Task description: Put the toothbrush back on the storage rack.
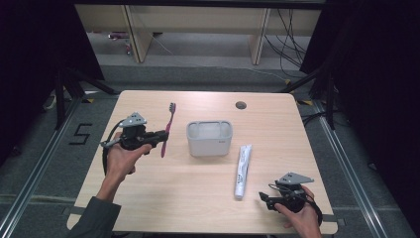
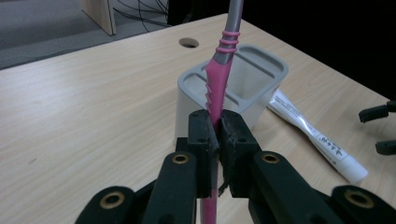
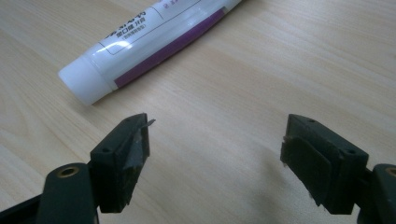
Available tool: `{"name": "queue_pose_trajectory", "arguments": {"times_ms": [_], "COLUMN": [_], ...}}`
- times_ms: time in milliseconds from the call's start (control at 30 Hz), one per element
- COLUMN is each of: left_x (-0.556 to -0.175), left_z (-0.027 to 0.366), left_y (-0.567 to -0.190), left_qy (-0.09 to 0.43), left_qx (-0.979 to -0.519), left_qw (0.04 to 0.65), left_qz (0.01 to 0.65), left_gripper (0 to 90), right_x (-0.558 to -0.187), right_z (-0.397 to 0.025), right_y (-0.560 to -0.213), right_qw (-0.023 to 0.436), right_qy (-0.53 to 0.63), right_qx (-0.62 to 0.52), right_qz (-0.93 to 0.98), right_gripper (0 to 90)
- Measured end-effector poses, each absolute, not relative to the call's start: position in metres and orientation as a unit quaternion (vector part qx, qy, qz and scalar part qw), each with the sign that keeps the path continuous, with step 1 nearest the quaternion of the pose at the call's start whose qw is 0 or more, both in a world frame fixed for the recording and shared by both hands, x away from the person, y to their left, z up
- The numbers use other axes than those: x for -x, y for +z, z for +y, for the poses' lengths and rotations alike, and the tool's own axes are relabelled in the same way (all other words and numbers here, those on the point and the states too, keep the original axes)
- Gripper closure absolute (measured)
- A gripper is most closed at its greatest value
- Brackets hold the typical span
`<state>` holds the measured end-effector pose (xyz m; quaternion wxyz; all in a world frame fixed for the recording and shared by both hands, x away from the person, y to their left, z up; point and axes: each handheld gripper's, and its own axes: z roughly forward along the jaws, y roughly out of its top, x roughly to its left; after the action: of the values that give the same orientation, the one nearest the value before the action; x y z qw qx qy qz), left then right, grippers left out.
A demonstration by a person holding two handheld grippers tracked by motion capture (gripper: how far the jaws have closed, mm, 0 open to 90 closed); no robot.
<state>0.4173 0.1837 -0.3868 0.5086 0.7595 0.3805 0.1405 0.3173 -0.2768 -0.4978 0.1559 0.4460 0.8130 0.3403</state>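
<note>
Pink toothbrush (image 2: 218, 81) pinched between left fingers (image 2: 204, 140), right fingers (image 3: 123, 156) wide apart, empty

We see a slim plastic toothbrush (image 2: 218, 79) in bright pink, its neck grey with pink rings. The squat plastic holder (image 1: 209, 138) is pale grey. The soft toothpaste tube (image 3: 149, 44) is white with a purple stripe and dark print. The wood-grain desk (image 1: 188, 193) is light beige, and the rubber-padded fingers (image 3: 126, 161) are black.
</note>
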Motion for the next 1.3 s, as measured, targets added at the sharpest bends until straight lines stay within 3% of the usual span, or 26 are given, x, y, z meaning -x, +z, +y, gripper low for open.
{"name": "queue_pose_trajectory", "arguments": {"times_ms": [1300], "left_x": [-0.470], "left_z": [0.127], "left_y": [-0.362], "left_qy": [0.154], "left_qx": [-0.734], "left_qw": [0.544], "left_qz": [0.376], "left_gripper": [83.0], "right_x": [-0.316], "right_z": [-0.276], "right_y": [-0.497], "right_qw": [0.147], "right_qy": [0.342], "right_qx": [-0.453], "right_qz": [0.810], "right_gripper": [23.7]}}
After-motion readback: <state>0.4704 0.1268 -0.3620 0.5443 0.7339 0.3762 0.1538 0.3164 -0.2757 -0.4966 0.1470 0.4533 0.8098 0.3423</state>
